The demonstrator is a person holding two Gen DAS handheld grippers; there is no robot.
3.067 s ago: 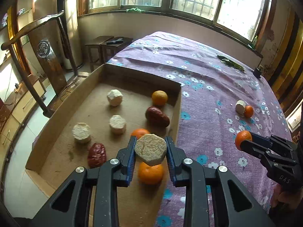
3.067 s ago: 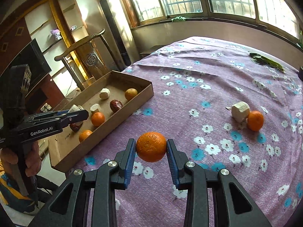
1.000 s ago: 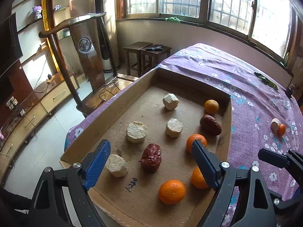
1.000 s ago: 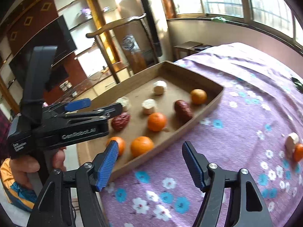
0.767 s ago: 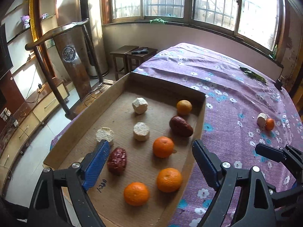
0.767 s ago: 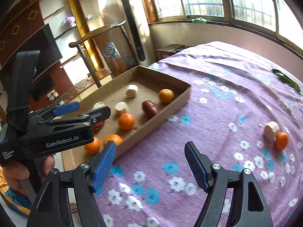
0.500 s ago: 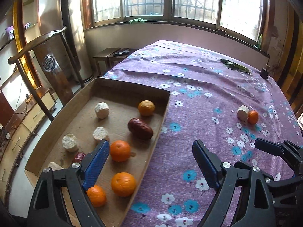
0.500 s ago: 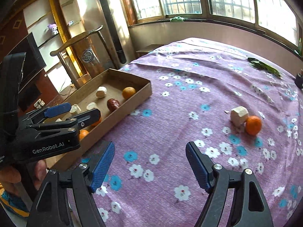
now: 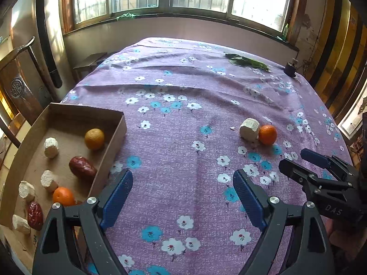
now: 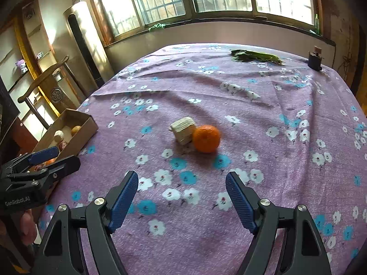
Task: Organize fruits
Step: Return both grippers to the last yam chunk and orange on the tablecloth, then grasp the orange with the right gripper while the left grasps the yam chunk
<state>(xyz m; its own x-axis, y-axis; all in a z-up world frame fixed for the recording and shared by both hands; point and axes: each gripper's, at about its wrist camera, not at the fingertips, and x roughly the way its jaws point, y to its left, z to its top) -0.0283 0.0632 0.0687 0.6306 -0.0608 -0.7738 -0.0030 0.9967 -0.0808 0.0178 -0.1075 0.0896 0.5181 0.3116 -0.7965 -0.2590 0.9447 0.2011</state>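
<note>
We hold the left gripper [image 9: 182, 196] and right gripper [image 10: 182, 198] spread wide and empty above the floral bedspread [image 10: 263, 105], where an orange [image 10: 206, 138] touches a pale chunk [image 10: 184, 130]; the cardboard box [image 9: 109, 151] sits well left.

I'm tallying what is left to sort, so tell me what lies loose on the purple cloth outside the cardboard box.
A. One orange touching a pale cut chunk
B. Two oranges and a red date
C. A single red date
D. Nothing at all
A: on the purple cloth, one orange sits against a pale cut chunk, apart from the cardboard box; both grippers' jaws are open and hold nothing.
</note>
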